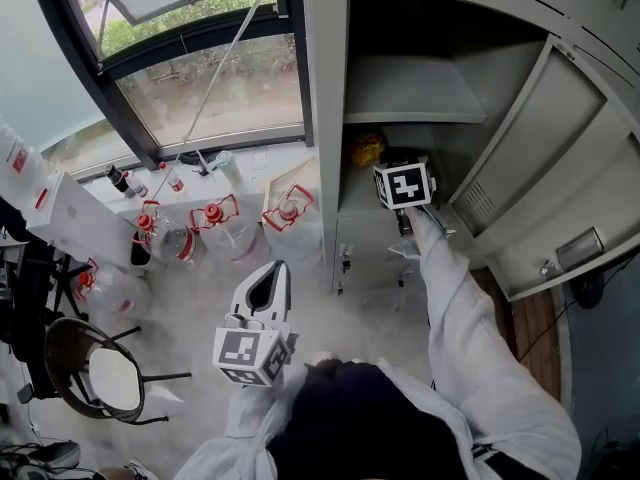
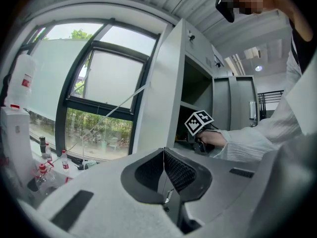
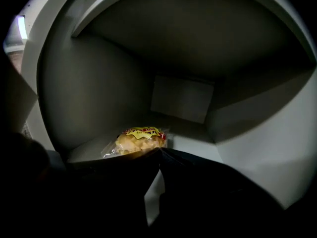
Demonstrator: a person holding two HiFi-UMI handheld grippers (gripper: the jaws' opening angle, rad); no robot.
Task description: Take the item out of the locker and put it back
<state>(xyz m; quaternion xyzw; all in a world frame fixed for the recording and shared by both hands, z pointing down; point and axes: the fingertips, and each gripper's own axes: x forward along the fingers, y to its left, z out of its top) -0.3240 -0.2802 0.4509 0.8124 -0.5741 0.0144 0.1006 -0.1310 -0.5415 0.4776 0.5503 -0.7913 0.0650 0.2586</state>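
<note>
A clear snack bag (image 3: 138, 139) with a yellow and red label lies on the floor of the open grey locker (image 1: 330, 88); in the head view the snack bag (image 1: 366, 148) shows as a yellow lump at the compartment's back left. My right gripper (image 3: 159, 151) is inside the compartment, shut and empty, its tips just in front of the bag. I cannot tell whether they touch it. In the head view the right gripper (image 1: 392, 168) reaches in behind its marker cube. My left gripper (image 1: 275, 268) hangs outside the locker, low and to the left. The left gripper (image 2: 163, 153) is shut with nothing held.
The locker door (image 1: 560, 168) stands swung open to the right. A shelf (image 1: 410, 93) roofs the compartment. Several water jugs with red handles (image 1: 215, 218) stand by the window (image 1: 200, 88). A chair (image 1: 95, 373) and a white box (image 1: 70, 218) are at the left.
</note>
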